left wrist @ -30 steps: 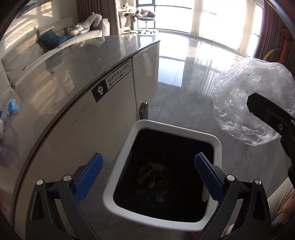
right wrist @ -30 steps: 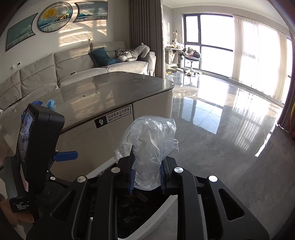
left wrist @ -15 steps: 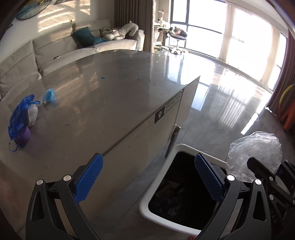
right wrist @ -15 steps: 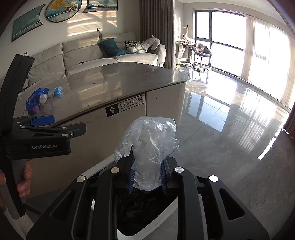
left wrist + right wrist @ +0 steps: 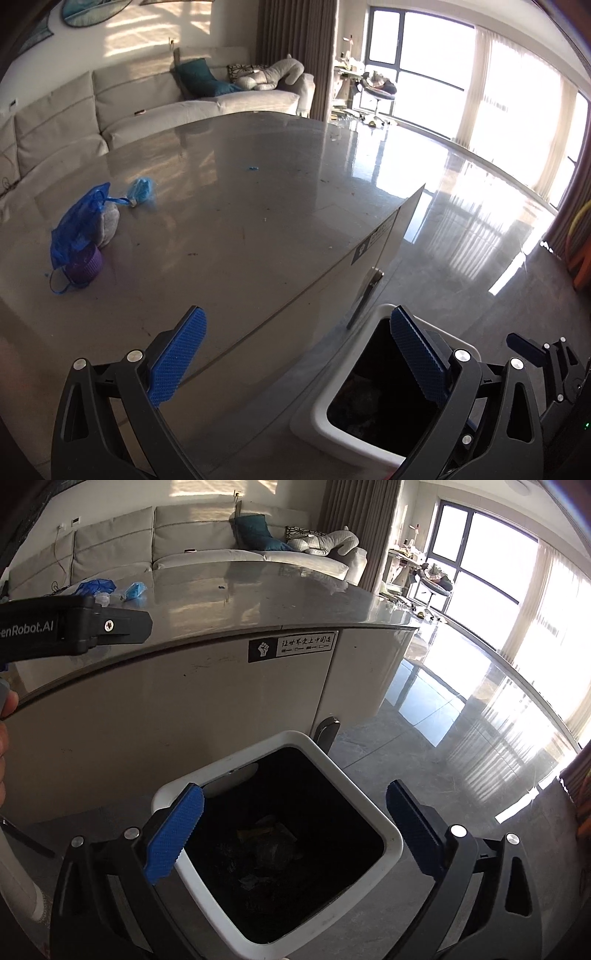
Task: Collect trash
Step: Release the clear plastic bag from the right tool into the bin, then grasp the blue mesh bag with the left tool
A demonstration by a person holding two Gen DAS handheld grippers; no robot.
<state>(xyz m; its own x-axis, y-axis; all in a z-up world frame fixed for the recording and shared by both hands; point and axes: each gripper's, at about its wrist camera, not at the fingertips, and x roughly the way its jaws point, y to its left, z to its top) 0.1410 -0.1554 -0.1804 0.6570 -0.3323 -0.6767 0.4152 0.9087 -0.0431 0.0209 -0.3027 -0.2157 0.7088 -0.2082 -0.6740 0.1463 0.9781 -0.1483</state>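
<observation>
Right tongs (image 5: 293, 830) hung tilted down over the white bin (image 5: 391, 840), jaws just sprung wide with nothing between them. Left tongs (image 5: 295, 354) were released too, angled down at the tabletop (image 5: 258, 221), where blue bags (image 5: 79, 225) sat.

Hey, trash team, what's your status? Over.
Right gripper just opened, empty, above the bin. Left gripper open, empty. Blue bag waits on the counter. Nothing in the way.

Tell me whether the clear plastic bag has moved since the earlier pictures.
Yes. The right gripper has just been opening and nothing is between its jaws now; the bag is gone from above the bin, presumably dropped inside.
</observation>
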